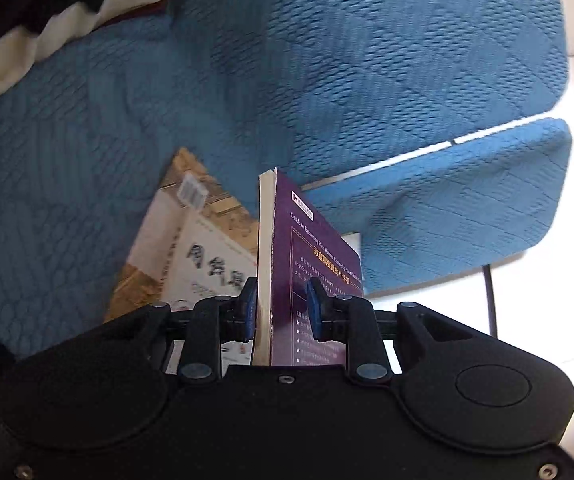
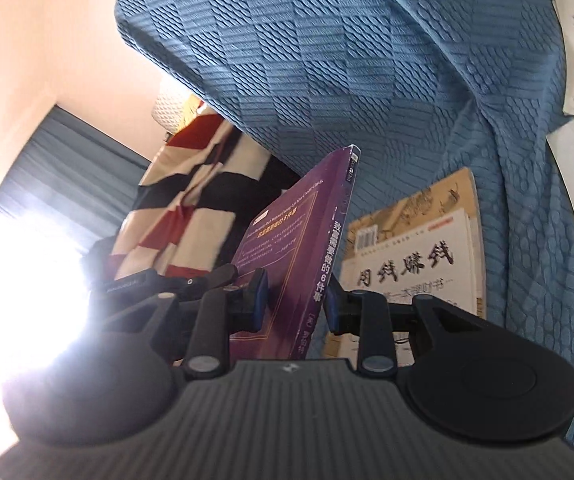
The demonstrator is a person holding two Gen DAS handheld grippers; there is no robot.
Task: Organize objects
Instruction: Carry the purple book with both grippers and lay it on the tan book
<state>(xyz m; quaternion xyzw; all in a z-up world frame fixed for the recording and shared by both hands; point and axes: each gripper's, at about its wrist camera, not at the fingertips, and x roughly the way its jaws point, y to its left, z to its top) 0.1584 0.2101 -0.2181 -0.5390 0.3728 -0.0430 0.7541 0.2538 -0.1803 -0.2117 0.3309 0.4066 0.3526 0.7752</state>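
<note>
The left gripper [image 1: 281, 308] had the purple book [image 1: 307, 264] between its pads, the right-hand pad standing clear of the cover, so it was no clamp. The right gripper [image 2: 297, 300] was clamped on its spine edge. Just beyond lay a beige book [image 2: 411, 260] on the blue quilt [image 1: 327, 60], probably the intended stack.

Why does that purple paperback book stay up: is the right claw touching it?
Touching. Right wrist view: the right claw's blue pads press the purple paperback book from both sides.
</note>
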